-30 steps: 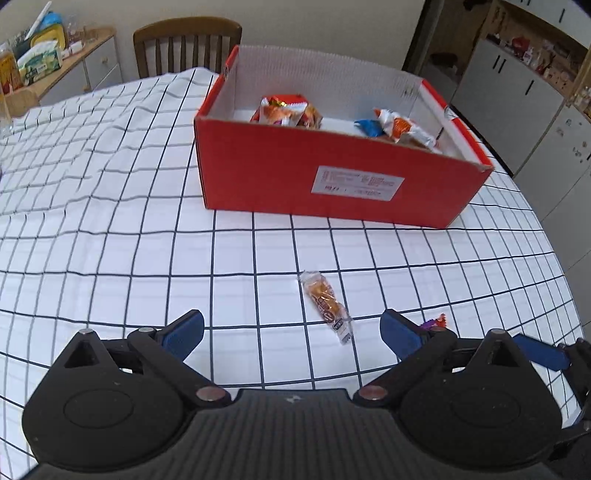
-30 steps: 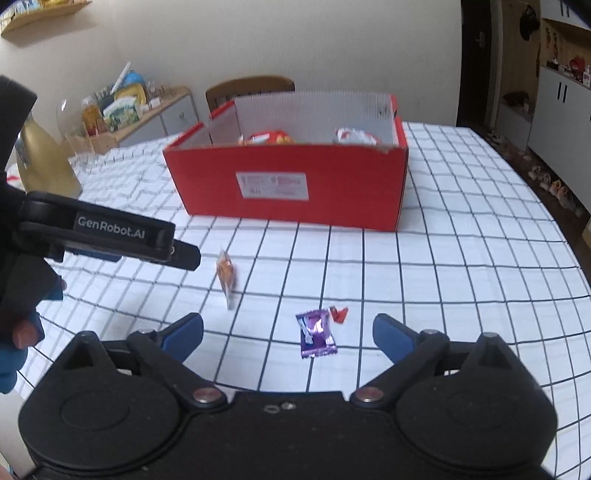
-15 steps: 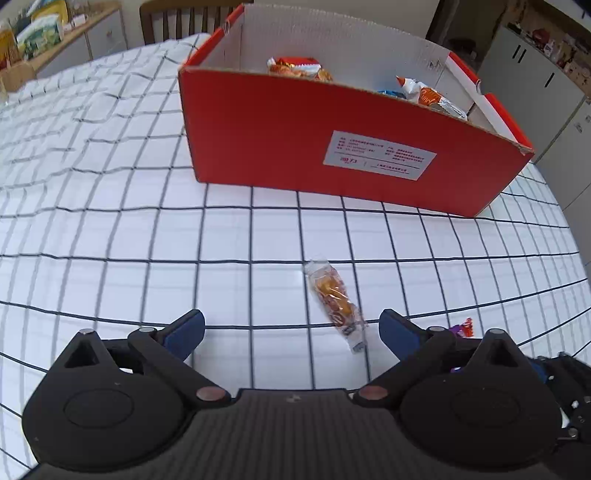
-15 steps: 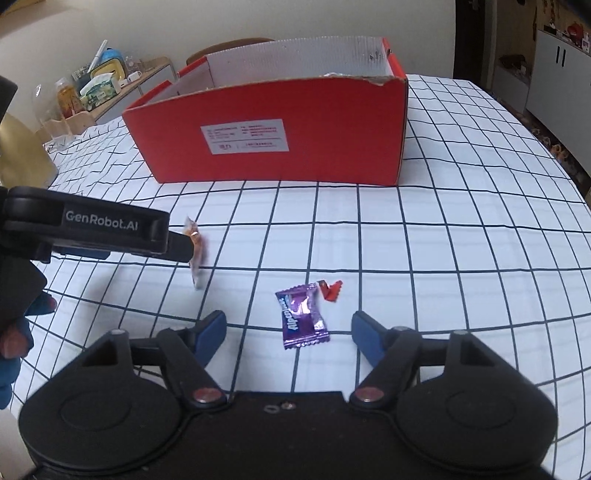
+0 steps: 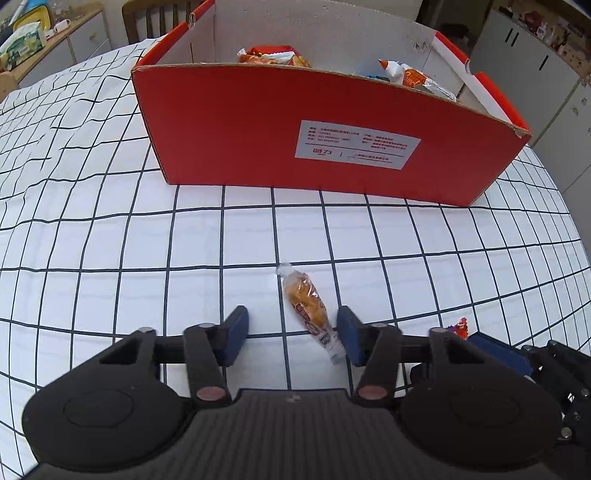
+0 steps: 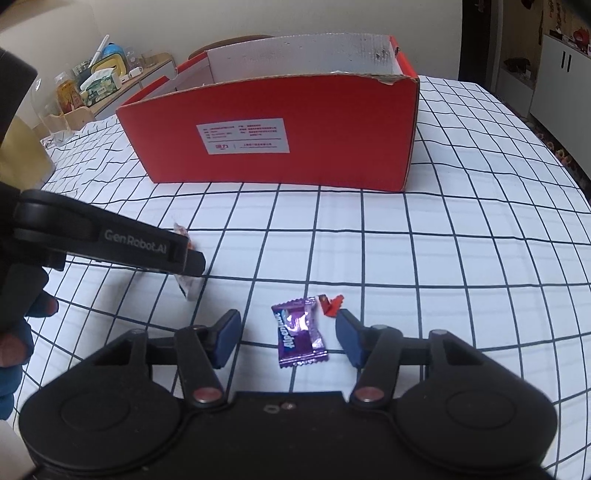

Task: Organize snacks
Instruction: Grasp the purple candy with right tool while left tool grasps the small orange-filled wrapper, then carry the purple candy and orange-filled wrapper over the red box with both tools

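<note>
A red cardboard box (image 5: pixel 332 129) stands on the checked tablecloth with several wrapped snacks (image 5: pixel 269 55) inside. In the left wrist view a clear-wrapped orange snack (image 5: pixel 308 308) lies between the blue pads of my left gripper (image 5: pixel 291 332); its jaws are closing, with the right pad near the wrapper's tail and the left pad apart. In the right wrist view a purple candy (image 6: pixel 298 332) lies between the pads of my right gripper (image 6: pixel 286 336), whose jaws are closing without touching it. A small red candy (image 6: pixel 330 304) lies just beyond the right pad.
The red box (image 6: pixel 277 129) sits a short way beyond both snacks. The left gripper's arm (image 6: pixel 107 240) reaches in from the left of the right wrist view, over the orange snack (image 6: pixel 188 288). A sideboard with clutter (image 6: pixel 96 77) and a wooden chair (image 5: pixel 147 18) stand behind the table.
Both grippers sank toward the table and their jaws narrowed from wide open. The orange snack and the purple candy now lie between the pads.
</note>
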Motion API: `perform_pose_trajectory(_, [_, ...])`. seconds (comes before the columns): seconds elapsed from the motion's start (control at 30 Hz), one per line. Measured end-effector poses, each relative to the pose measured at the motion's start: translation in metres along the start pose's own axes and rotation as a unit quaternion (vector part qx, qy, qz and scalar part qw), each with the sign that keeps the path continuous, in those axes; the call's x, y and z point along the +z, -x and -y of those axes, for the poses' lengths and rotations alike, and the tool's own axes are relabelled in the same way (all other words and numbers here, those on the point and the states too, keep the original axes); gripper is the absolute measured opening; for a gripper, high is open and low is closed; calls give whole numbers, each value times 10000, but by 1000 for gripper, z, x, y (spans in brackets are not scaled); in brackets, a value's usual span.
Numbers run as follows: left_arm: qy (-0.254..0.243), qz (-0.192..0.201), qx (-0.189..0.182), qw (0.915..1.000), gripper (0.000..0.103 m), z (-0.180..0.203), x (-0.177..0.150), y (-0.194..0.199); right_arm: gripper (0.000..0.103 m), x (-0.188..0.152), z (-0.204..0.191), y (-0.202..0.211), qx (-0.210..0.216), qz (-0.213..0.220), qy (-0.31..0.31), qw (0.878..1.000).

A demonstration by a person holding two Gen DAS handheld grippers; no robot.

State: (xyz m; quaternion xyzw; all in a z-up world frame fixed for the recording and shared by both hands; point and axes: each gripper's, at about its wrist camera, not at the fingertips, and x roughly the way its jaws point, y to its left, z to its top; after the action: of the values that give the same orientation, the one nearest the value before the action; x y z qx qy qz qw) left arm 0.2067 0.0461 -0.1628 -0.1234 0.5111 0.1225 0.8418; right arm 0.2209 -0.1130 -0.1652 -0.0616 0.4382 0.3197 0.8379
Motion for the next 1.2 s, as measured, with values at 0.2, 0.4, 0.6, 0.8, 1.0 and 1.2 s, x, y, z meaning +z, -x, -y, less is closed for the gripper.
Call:
perform_pose_trajectory(0.2, [-72, -38, 134, 9999, 21, 1, 0, 0, 40, -2, -6, 0, -148, 19, 203, 9997])
perform_pose_trajectory(0.4, [-20, -34, 60, 10000, 18, -7, -3, 3, 24, -5, -5, 2, -211, 37, 173, 9996])
perform_pose_trajectory(0.6, [-30, -37, 66, 10000, 18, -14, -9, 8, 20, -7, -1, 6, -198, 43, 60, 9998])
perform_pose_trajectory(0.8, [62, -120, -50, 9999, 18, -22, -16, 18, 20, -9, -2, 17, -148, 106, -41, 9998])
perform_pose_trajectory(1.0, [112, -81, -109, 9998, 18, -25, -23, 33, 19, -9, -4, 33, -95, 214, -99, 9997])
perform_pose_trajectory(1.2, [175, 14, -154, 9997, 18, -28, -27, 51, 19, -7, -10, 51, -73, 351, -90, 9993])
